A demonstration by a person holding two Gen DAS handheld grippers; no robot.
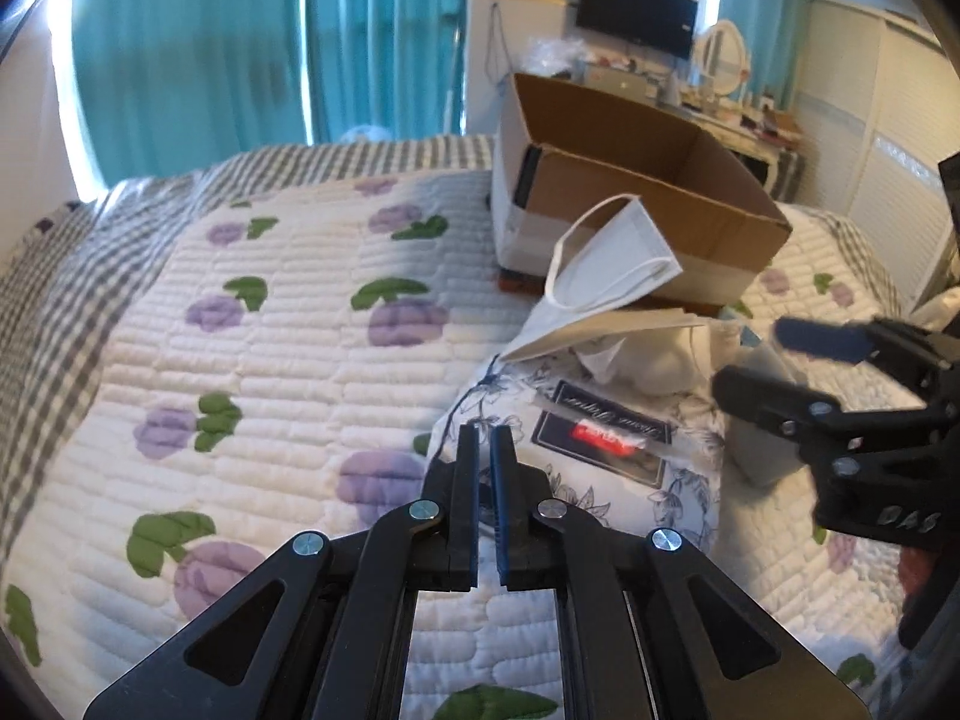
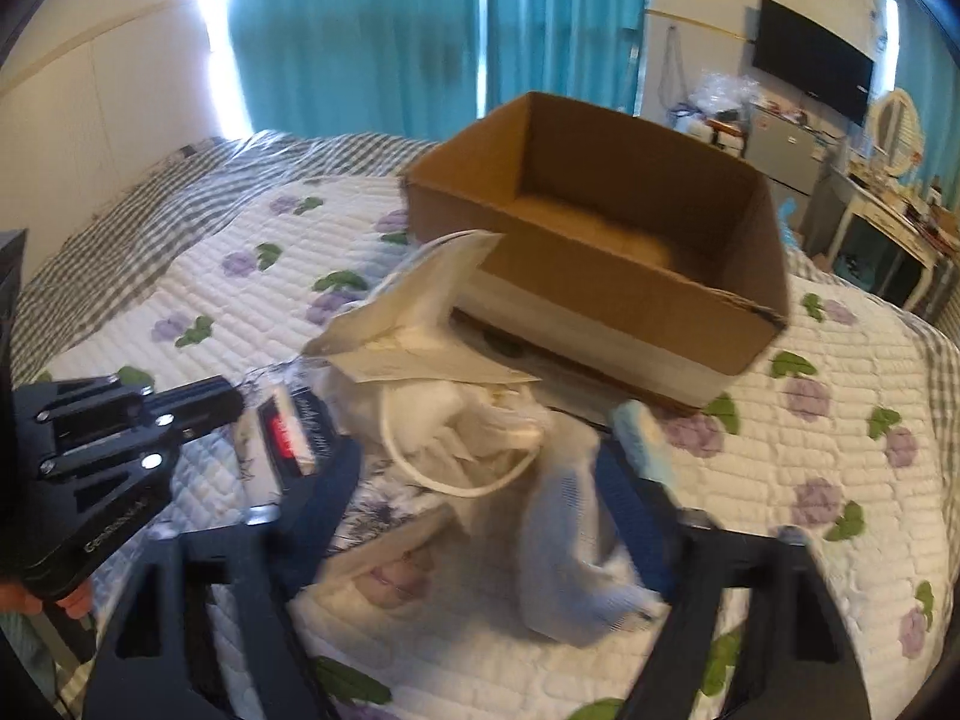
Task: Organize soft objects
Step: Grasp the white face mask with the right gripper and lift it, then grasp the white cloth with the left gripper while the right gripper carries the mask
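One cardboard box (image 2: 600,228) | one tissue pack (image 1: 600,444) | left tongs (image 1: 485,438) together | right tongs (image 2: 480,480) apart

left wrist: low over bed (image 1: 288,312) | right wrist: likewise | shared: box (image 1: 630,180)

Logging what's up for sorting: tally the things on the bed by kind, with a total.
Cardboard box: 1
Face mask: 1
Tissue pack: 1
White mesh cloth: 1
Light blue item, kind unclear: 1
Total: 5, as far as the heap can be told apart.
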